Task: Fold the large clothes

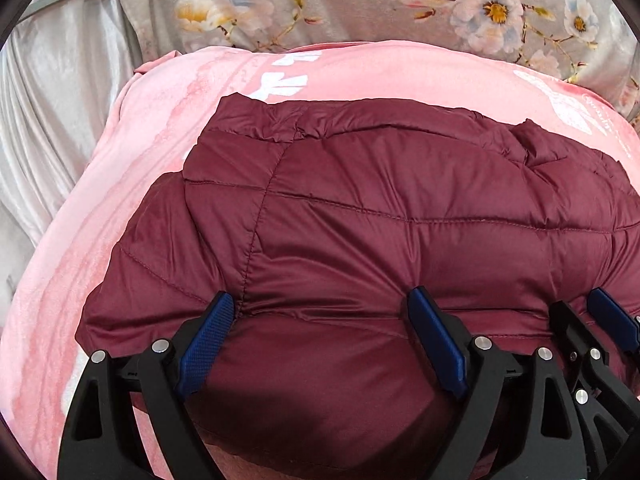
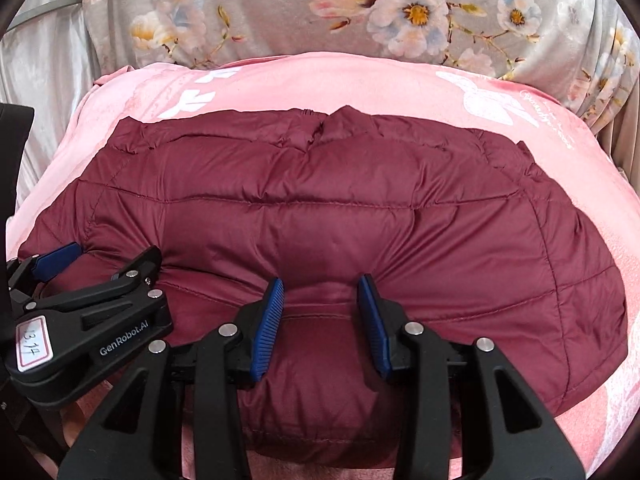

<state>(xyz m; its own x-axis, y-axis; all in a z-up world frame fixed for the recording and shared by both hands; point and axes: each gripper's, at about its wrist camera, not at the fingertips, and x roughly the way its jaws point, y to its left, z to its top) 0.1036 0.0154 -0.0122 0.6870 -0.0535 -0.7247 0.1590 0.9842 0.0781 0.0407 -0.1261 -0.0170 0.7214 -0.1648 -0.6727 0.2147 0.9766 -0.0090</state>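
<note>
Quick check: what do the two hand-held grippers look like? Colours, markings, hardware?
Both match: the left hand-held gripper and right hand-held gripper have black plastic frames, silver pivot bolts and blue ribbed pads on the fingers. In the right wrist view, the left one's body carries white "GenRobot.AI" lettering and a red-bordered white sticker with handwritten digits. No cables or sleeves visible.

The puffer jacket (image 2: 320, 208) is a deep burgundy, quilted in a stitched grid. Under it lies a pink blanket (image 2: 360, 84) with white butterfly and bow prints. Behind that a grey cloth (image 2: 280, 8) carries big flowers — pink, white and pale blue with yellow centres. To the side hangs a plain silvery sheet (image 1: 52, 92). Each tool — the left (image 1: 320, 340), the right (image 2: 322, 320) — is black with blue pads.
</note>
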